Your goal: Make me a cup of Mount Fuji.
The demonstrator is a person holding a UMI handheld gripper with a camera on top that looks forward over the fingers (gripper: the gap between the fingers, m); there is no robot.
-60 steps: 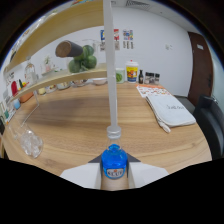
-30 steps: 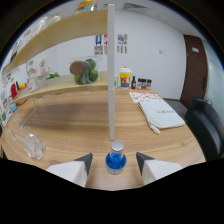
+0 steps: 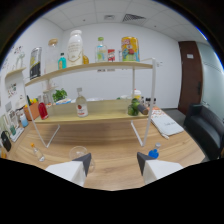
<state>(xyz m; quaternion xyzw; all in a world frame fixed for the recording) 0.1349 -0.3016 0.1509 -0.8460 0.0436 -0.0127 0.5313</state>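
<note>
Wooden table [image 3: 115,155] under a white shelf [image 3: 95,70]; your gripper [image 3: 114,165] is spread, empty; you're likely between ingredients; next, pick a bottle [image 3: 81,105] probably.

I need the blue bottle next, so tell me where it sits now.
In the gripper view, the blue bottle stands on the table, just ahead of the open gripper's right finger, beside the rack's front right leg.

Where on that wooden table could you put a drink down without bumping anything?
Bare wood lies just ahead of the open tool, between the clear glass and the blue bottle cap. The white two-tier shelf behind is crowded with bottles on both levels.
</note>
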